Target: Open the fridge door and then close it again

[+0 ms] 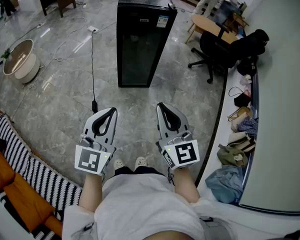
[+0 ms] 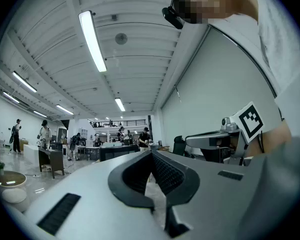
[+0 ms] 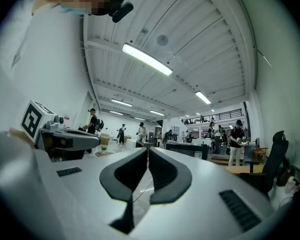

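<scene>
Grey marbled floor [image 1: 55, 99] fills most of what I get from the head view, in a big open workroom. Nearest to me are the wearer's pale shirt and the tips of two light shoes [image 1: 140, 162]. Just beyond them I see both tools held side by side, level and pointing ahead. I read the left gripper [image 1: 112, 110] as closed: in its own view the two dark pads meet at the tips with nothing between them. The right gripper [image 1: 161, 105] looks the same to me, its jaws together and empty, only floor showing through the hollow behind the tips. At the floor's left edge lies a black-and-white striped cloth [image 1: 25, 159] beside an orange cushion [image 1: 7, 181]. A thin black cable [image 1: 92, 69] runs over the tiles ahead of the left gripper. Along the floor's right edge, bags and bundled clothes [image 1: 237, 149] sit on a curved ledge by the wall. Farther out, straight ahead and well apart from both grippers, stands the black fridge [image 1: 140, 44], upright on the floor with its dark door closed. A black office chair [image 1: 215, 51] stands to its right, and a round white tub [image 1: 20, 59] is far off to the left.
</scene>
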{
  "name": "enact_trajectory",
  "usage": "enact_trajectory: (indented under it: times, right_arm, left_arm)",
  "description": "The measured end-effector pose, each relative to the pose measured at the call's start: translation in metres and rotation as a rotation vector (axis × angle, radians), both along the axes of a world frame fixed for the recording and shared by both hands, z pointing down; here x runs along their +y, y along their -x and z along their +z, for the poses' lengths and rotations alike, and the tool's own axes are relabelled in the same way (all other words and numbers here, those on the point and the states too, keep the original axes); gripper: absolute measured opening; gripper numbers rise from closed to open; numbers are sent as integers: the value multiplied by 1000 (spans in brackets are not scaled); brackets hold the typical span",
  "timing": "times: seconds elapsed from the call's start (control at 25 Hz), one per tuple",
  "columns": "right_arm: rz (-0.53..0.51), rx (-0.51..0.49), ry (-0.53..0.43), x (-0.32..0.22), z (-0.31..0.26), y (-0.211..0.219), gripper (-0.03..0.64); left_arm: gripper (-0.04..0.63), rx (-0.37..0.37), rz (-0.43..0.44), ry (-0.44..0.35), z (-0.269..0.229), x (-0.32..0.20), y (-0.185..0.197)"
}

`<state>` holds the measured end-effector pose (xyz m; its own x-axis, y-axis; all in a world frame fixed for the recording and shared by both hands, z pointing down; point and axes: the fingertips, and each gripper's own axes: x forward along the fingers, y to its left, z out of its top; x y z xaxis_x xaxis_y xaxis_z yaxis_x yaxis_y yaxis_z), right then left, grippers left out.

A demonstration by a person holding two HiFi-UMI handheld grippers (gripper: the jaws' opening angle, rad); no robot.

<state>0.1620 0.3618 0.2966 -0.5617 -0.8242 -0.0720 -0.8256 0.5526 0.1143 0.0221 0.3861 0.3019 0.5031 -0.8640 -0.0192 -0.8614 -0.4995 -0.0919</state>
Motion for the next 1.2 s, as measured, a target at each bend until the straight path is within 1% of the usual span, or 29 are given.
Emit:
enact_trajectory:
  times: [0.08,0.16,0.36,0.6,0.8,0.92,1.04,1.2]
  right_arm:
    - [0,5,0,-2,0,3,25]
    - [0,8,1,-3,0,6,25]
    - [4,14,-8,-3,-2,14,25]
    - [18,19,-9,-8,-3,27,25]
    - [47,-20,-35,-8,-4,37,25]
    - [58,-23,-52,-10,-4,44,25]
    - [72,-7,-53,-17,-3,49,25]
    - [92,40,-46,-31,2,52,25]
  left_arm:
    - [12,21,-24,-33,-12,-5,5]
    - [12,26,-27,-42,-16,-7,7]
    - [12,6,4,-6,-4,-4,14]
    - [12,7,28,-5,-3,-10,24]
    - [12,5,53,-14,0,-11,37]
    - [12,1,63,-8,4,-13,47]
    - [12,-8,73,-13,5,-20,53]
    - [12,-4,75,-8,5,-34,58]
